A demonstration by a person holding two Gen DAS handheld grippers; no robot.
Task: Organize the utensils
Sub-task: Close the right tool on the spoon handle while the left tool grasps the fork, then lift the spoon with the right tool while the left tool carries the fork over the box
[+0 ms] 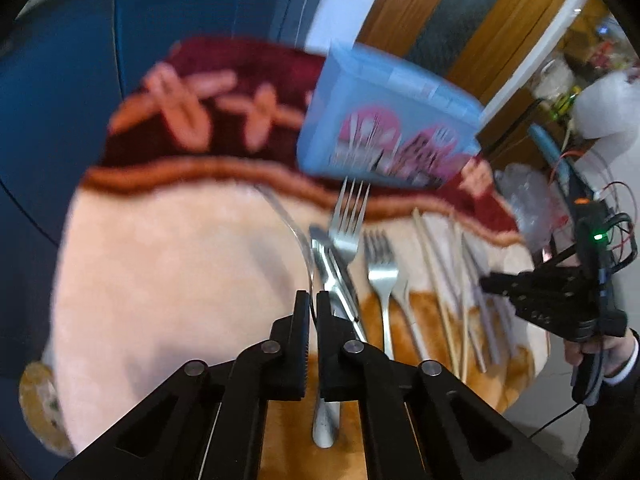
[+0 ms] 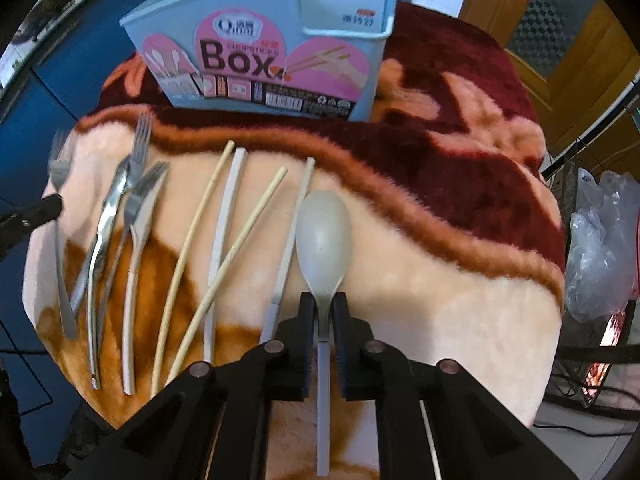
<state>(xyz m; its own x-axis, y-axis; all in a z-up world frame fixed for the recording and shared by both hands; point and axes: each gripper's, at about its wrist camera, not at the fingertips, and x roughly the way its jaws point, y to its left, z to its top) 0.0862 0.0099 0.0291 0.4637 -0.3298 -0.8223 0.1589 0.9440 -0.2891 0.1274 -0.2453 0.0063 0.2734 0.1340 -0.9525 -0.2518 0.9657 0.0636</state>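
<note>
Plainly, each claw has an utensil lying along its own forward axis, handle end nearest. The right claw [image 2: 322, 308] is closed down on the neck of the spoon [image 2: 323, 236], bowl pointing ahead toward the box [image 2: 264, 44], which stands upright at the far side of the tabletop [image 2: 460, 300], ahead and slightly left. The left claw [image 1: 313, 308] is nearly closed around the handle of a fork [image 1: 334, 280]; whether it truly grips is hard to tell through the blur. Its tines point at the box [image 1: 384, 120], ahead and somewhat right. Other forks and chopsticks [image 2: 224, 240] lie roughly parallel between the two claws.
</note>
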